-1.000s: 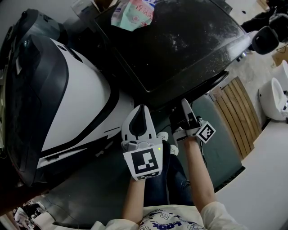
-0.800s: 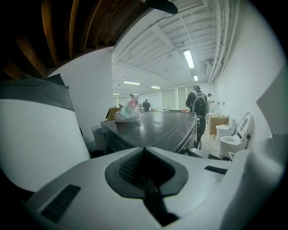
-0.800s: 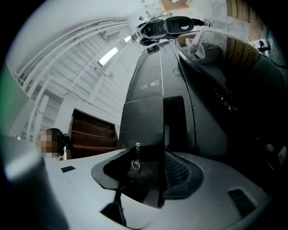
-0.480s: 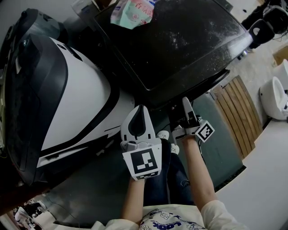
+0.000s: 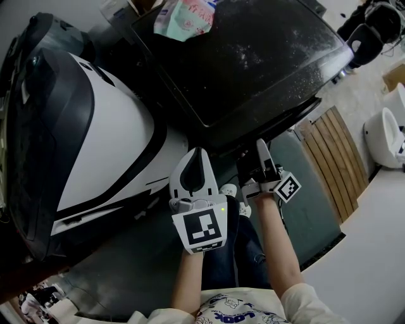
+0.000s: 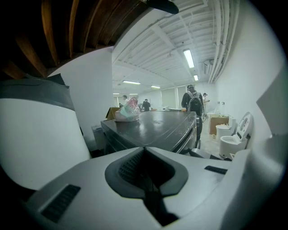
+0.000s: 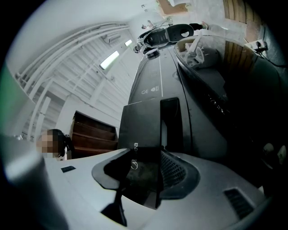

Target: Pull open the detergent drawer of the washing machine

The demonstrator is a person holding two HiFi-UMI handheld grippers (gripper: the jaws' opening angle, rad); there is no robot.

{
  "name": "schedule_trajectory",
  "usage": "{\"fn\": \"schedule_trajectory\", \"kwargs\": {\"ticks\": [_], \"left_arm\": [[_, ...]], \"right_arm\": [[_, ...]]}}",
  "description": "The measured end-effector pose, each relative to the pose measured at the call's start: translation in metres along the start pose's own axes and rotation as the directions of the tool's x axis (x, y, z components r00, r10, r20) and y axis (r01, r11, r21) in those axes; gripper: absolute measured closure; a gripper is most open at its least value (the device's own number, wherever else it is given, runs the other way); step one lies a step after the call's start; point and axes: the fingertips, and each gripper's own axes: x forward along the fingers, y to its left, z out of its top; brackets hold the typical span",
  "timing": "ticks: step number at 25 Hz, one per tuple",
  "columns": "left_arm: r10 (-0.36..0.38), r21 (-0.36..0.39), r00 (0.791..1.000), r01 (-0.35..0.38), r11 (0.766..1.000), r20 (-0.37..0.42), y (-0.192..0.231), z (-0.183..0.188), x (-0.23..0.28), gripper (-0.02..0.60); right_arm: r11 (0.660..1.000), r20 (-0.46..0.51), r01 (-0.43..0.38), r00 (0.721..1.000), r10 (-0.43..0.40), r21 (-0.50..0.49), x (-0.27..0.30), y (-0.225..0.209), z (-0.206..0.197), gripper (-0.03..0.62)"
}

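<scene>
Nothing has shifted except the right gripper [image 7: 143, 177]: its jaws widened briefly and are closing again on the drawer [image 7: 143, 128] front, just under the washer [image 5: 253, 63] top. Left gripper [image 5: 200, 158] hangs pressed together, empty. The grip seems reset, so the pull is probably still to come.

The dark grey floor [image 5: 126, 266] carries a black washing machine [image 5: 253, 57] at centre. A crumpled plastic packet [image 5: 186, 18] lies on its lid at the far left corner. A large white-and-black appliance [image 5: 95, 139] stands to the left. To the right lies a wooden slatted board [image 5: 335, 158], and beyond it stands a white toilet [image 5: 383, 136].
</scene>
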Motion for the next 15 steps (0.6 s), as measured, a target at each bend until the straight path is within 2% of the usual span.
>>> {"fn": "schedule_trajectory", "kwargs": {"ticks": [15], "left_arm": [[-0.004, 0.0, 1.0, 0.004, 1.0, 0.011, -0.009, 0.0, -0.014, 0.568]], "right_arm": [[1.0, 0.006, 0.02, 1.0, -0.02, 0.004, -0.014, 0.006, 0.0, 0.4]]}}
